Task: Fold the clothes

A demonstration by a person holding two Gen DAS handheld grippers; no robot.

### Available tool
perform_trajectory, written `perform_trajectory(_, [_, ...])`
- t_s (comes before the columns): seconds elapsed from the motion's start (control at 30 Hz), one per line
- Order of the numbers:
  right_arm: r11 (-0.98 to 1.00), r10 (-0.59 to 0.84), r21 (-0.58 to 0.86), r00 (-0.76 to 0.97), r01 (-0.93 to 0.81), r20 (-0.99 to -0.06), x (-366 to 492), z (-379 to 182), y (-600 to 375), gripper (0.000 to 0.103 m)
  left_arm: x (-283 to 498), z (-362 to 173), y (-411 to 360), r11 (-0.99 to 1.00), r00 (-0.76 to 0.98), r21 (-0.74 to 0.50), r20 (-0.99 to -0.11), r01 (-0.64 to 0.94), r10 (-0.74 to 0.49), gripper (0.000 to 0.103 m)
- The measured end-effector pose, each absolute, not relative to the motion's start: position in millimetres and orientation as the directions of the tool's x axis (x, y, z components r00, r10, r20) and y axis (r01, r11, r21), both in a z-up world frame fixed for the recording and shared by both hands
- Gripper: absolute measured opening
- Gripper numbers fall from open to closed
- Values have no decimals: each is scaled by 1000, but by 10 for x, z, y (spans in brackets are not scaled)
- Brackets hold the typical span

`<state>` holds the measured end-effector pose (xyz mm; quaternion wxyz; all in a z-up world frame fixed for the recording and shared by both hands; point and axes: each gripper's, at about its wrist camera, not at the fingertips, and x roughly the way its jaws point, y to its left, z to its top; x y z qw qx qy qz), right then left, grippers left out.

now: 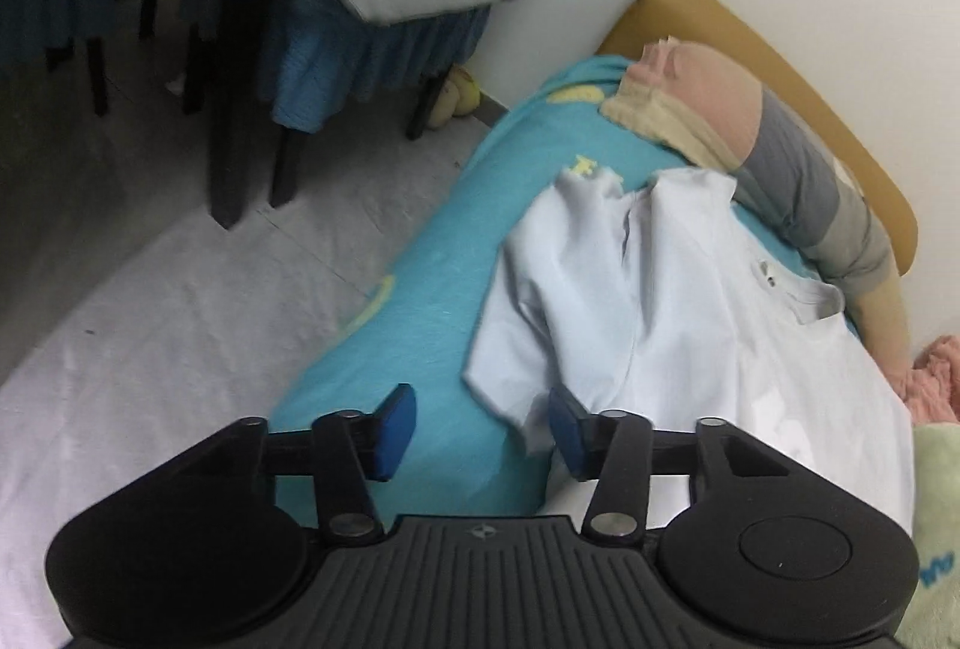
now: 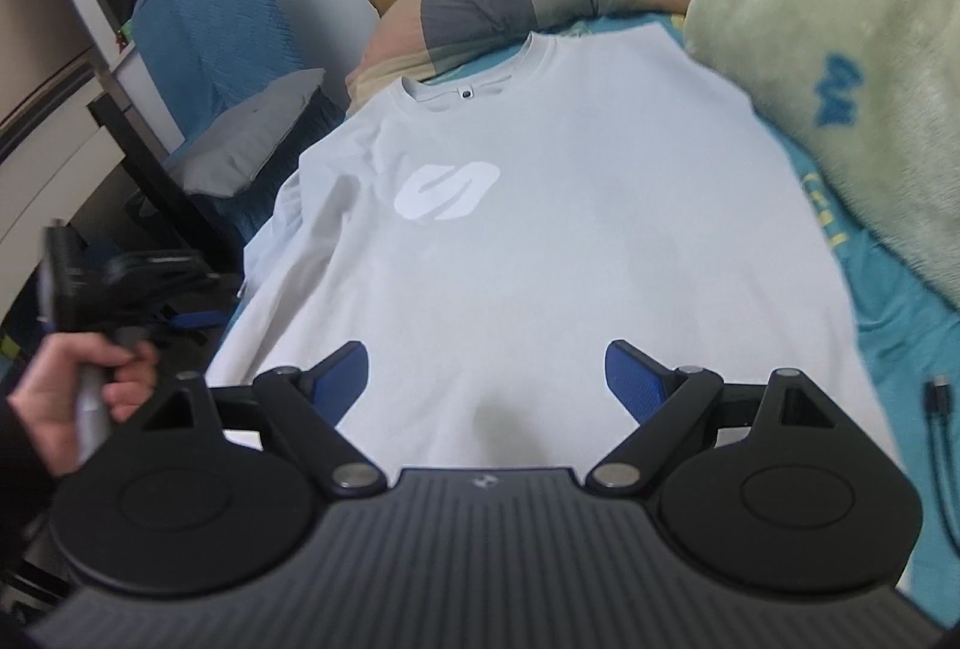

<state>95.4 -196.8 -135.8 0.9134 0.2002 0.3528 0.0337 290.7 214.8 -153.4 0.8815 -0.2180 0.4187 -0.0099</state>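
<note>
The bed's left edge is viewed closely, downward, from the left wrist. From the right wrist, the foot end is faced toward the headboard. The pale blue cotton T-shirt (image 1: 690,301) (image 2: 540,205) is shared.

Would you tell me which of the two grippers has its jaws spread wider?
The right gripper, over the white T-shirt; the left gripper stands open more narrowly at the shirt's edge.

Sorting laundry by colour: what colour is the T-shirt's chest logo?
White, on the pale blue-grey T-shirt; the logo shows best in the right wrist view.

No words can be read; the shirt (image 2: 540,205) bears a white wordless logo (image 2: 447,190), and the blanket's (image 2: 840,49) blue marks are perhaps letters.
</note>
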Motion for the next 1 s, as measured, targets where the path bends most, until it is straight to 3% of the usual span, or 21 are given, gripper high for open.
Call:
perform_trajectory(0.03, [912,210,401,746,84,-632,1003,-1393,-1980,87,2970,-1600,2114,908,660,-386,-727,-166,-189,43])
perform_trajectory(0.13, [897,228,431,737,95,-636,1131,-1494,-2020,87,3084,-1651,2104,915,697,-379,-693,-137,-183,3])
perform_trajectory(0.33, [872,248,474,728,120,-639,1188,-1599,-2097,87,3445,-1348,2335,939,756,-323,-643,-120,-125,2])
perform_trajectory(0.53, [910,195,402,753,100,-629,1193,-1542,-2041,87,4064,-938,2461,967,769,-17,-609,-256,193,2])
perform_trajectory(0.63, [932,160,351,768,90,-620,1209,-1510,-2010,87,4307,-1110,2358,956,734,128,-616,-265,286,2])
perform_trajectory(0.7, [944,139,318,778,82,-613,1219,-1494,-1987,87,4333,-1255,2317,963,724,127,-637,-240,264,3])
perform_trajectory(0.8, [957,118,280,789,71,-603,1225,-1473,-1960,87,4302,-1397,2300,971,705,83,-674,-223,220,14])
perform_trajectory(0.87, [960,119,274,796,61,-594,1230,-1450,-1952,87,4239,-1402,2250,977,701,53,-689,-205,184,47])
perform_trajectory(1.0, [962,120,269,810,49,-575,1218,-1399,-1930,87,3910,-1261,2002,991,710,41,-694,-130,122,60])
